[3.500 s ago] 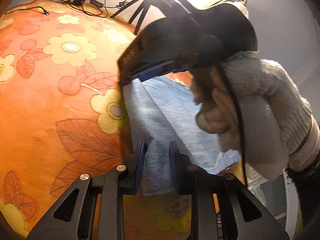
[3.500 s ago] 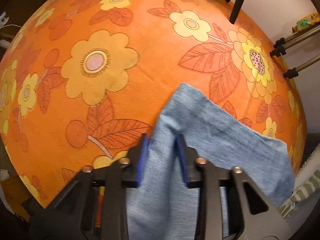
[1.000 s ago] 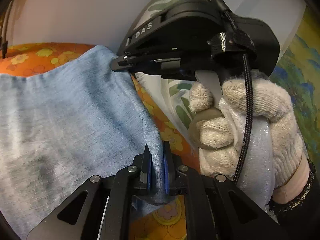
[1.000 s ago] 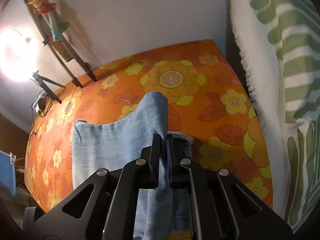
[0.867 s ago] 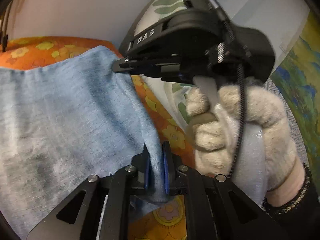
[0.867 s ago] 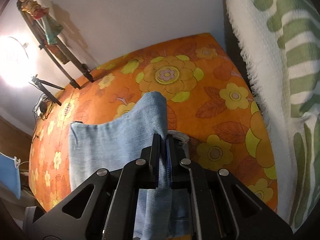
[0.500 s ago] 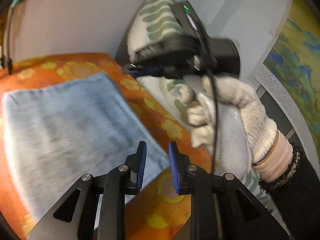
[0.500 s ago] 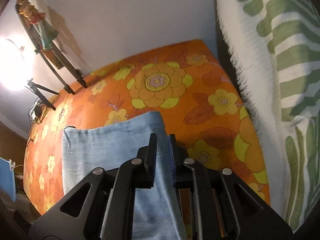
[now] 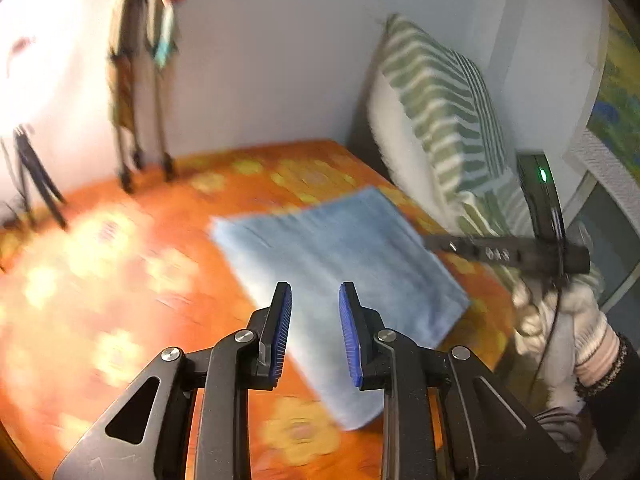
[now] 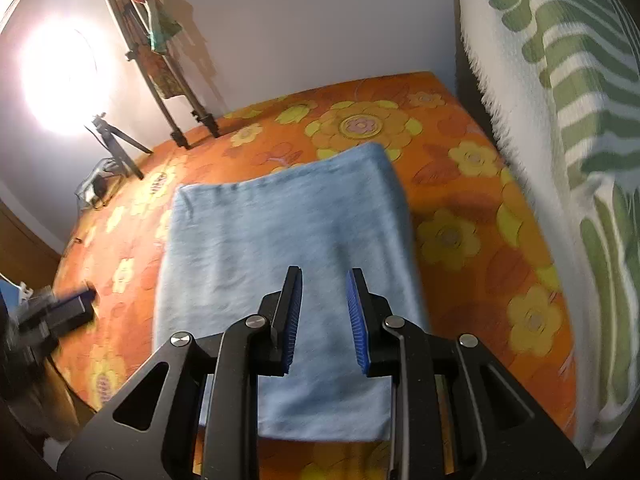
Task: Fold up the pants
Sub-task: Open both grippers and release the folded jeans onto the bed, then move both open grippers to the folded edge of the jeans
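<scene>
The light blue pants lie folded flat in a rectangle on the orange flowered bed cover; they also show in the right wrist view. My left gripper is open and empty, held above the pants' near edge. My right gripper is open and empty above the pants. The right gripper's body, in a gloved hand, shows at the right of the left wrist view. The left wrist view is blurred.
A green-striped white pillow stands along the bed's right side. Tripod legs and a small tripod with cables stand at the far end near a bright lamp. The bed cover surrounds the pants.
Both grippers, earlier shut on the pants' edge, have opened and let the cloth drop flat. Both have pulled back and up from the pants.
</scene>
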{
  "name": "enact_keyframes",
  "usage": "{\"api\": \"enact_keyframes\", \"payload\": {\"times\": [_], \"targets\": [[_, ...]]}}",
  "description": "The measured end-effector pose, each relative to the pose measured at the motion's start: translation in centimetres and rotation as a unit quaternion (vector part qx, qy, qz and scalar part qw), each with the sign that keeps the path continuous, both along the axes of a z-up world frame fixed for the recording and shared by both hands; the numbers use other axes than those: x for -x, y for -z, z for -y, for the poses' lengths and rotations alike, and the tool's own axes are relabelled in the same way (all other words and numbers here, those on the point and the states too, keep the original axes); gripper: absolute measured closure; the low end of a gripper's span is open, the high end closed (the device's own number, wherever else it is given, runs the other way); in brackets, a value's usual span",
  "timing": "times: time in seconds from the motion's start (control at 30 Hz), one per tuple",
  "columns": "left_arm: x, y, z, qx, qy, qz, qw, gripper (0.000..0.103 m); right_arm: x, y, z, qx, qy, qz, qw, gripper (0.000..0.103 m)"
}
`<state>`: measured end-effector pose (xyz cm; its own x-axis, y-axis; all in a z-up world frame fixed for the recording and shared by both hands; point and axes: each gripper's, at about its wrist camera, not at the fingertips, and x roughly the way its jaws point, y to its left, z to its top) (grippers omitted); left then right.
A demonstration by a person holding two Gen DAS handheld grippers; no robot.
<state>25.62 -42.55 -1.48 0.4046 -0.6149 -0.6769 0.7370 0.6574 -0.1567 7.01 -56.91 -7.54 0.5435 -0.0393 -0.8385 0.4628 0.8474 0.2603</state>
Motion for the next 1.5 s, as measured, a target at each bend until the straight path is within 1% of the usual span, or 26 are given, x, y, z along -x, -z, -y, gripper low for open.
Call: {"api": "enact_keyframes", "payload": {"times": [0.07,0.1,0.13,0.17,0.2,0.27,0.33,0.47,0.57,0.6,0.67,0.73,0.77,0.8,0.83,0.87,0.9,0.93,0.97,1.0,1.07,1.17,1.23,1.33,1.5], "targets": [[0.2,-2.6,-1.7,-0.006,0.0,0.025,0.9997,0.08,0.6,-0.8,-0.9,0.002,0.007,0.009,1.0,0.079],[0.2,-3.3,-2.2,-0.008,0.001,0.032,0.9995,0.077,0.8,-1.1,-1.2,0.006,0.008,0.011,1.0,0.078],[0.2,-4.2,-2.6,-0.012,0.003,0.037,0.9992,0.074,1.1,-1.6,-1.7,0.013,0.011,0.012,1.0,0.078],[0.1,-5.1,-2.9,-0.015,0.005,0.04,0.9991,0.066,1.4,-2.0,-2.2,0.017,0.014,0.015,1.0,0.075],[-0.1,-5.9,-2.9,-0.017,0.007,0.04,0.999,0.063,1.5,-2.4,-2.5,0.018,0.016,0.018,1.0,0.069],[-0.5,-7.8,-3.0,-0.023,0.005,0.041,0.9989,0.063,2.1,-3.5,-3.3,0.018,0.019,0.029,0.999,0.066],[-0.4,-10.0,-2.9,-0.026,0.006,0.049,0.9984,0.063,2.6,-4.4,-4.0,0.023,0.018,0.036,0.999,0.066],[0.2,-13.4,-2.5,-0.003,0.014,0.037,0.9992,0.063,3.7,-6.4,-5.6,0.031,0.013,0.047,0.998,0.066],[0.8,-14.9,-1.9,0.006,0.018,0.041,0.999,0.063,4.4,-7.8,-6.5,0.038,0.011,0.058,0.998,0.064],[1.0,-15.1,-1.7,0.009,0.021,0.042,0.9989,0.063,4.6,-8.3,-6.6,0.041,0.011,0.062,0.997,0.062],[1.3,-14.9,-1.4,0.014,0.026,0.038,0.9988,0.063,4.9,-9.1,-7.0,0.048,0.011,0.07,0.996,0.062],[1.5,-13.7,-0.9,0.014,0.034,0.029,0.9989,0.063,5.1,-9.8,-7.3,0.057,0.01,0.078,0.995,0.062],[1.4,-12.6,-0.6,0.016,0.036,0.023,0.999,0.063,5.2,-10.0,-7.3,0.06,0.009,0.079,0.995,0.061],[1.3,-12.0,-0.4,0.018,0.037,0.016,0.999,0.063,5.1,-10.2,-7.3,0.063,0.007,0.08,0.995,0.056],[0.9,-10.6,-0.1,0.022,0.038,0.005,0.999,0.063,5.0,-10.3,-7.2,0.065,0.008,0.082,0.994,0.052],[0.5,-9.3,0.2,0.025,0.037,-0.007,0.999,0.063,4.9,-10.4,-7.0,0.065,0.01,0.085,0.994,0.043],[0.2,-8.3,0.5,0.028,0.037,-0.019,0.9987,0.063,4.7,-10.3,-6.7,0.063,0.011,0.089,0.994,0.039],[-0.2,-6.9,0.8,0.031,0.036,-0.032,0.9984,0.063,4.3,-10.0,-6.2,0.057,0.009,0.092,0.994,0.039],[-0.9,-4.9,1.4,0.031,0.031,-0.041,0.9982,0.063,3.8,-9.7,-5.9,0.053,0.005,0.092,0.994,0.039],[-1.2,-3.6,1.7,0.031,0.028,-0.045,0.9981,0.063,3.3,-9.1,-5.4,0.052,0.003,0.091,0.994,0.039],[-2.2,-0.9,2.5,0.032,0.021,-0.056,0.9977,0.063,1.6,-7.3,-4.4,0.062,0.003,0.082,0.995,0.039],[-4.0,3.4,4.2,0.014,0.002,-0.057,0.9983,0.063,-0.5,-4.1,-2.7,0.049,0.005,0.073,0.996,0.04],[-4.9,5.2,4.9,0.009,-0.005,-0.058,0.9982,0.063,-1.6,-2.0,-1.2,0.039,0.016,0.073,0.996,0.042],[-5.7,7.6,6.2,-0.013,-0.008,-0.038,0.9992,0.063,-3.3,0.8,1.2,0.016,0.026,0.059,0.998,0.047],[-7.4,10.4,7.0,-0.029,-0.029,-0.031,0.9987,0.063,-5.7,3.2,3.2,0.023,0.025,0.043,0.999,0.048]]}}
